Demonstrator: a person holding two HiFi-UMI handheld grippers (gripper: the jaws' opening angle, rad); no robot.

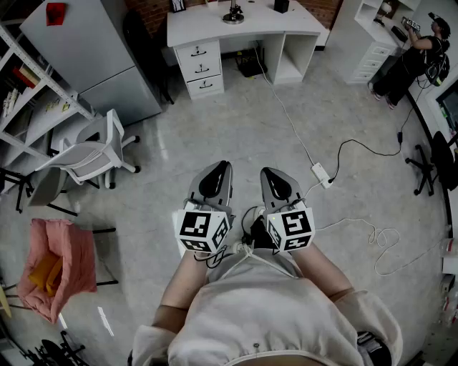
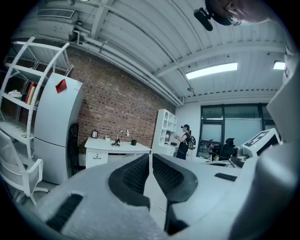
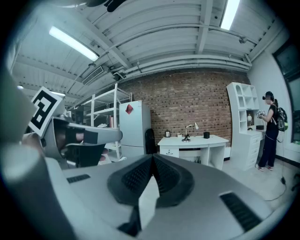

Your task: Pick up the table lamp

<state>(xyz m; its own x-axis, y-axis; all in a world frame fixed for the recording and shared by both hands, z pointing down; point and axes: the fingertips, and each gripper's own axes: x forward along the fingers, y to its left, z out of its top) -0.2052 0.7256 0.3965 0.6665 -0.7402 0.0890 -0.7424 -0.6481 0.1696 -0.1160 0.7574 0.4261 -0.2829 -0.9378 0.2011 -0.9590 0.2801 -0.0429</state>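
Table lamp (image 1: pixel 232 13) — a small one with a round dark base, a thin bent stem and a little head — stands near the middle of the white table (image 1: pixel 200 27), at the far side of the room and well apart from both tongs. It looks stiff and fairly light, with most of its weight probably in the base. The stem just above the base seems the safest place to grip, since the head may swivel and the base looks too wide. A dark cup (image 1: pixel 281 6) stands near it. The left tongs (image 1: pixel 218 170) and right tongs (image 1: pixel 270 174) are both pressed together with nothing in them, held side by side in front of the person's body. A cable runs from the table across the pale floor to a power strip (image 1: pixel 320 174) — whether it feeds the lamp cannot be told. A grey fridge (image 1: pixel 93 50) and a white chair (image 1: pixel 93 154) stand to the left, and another person (image 1: pixel 415 61) is at the far right.
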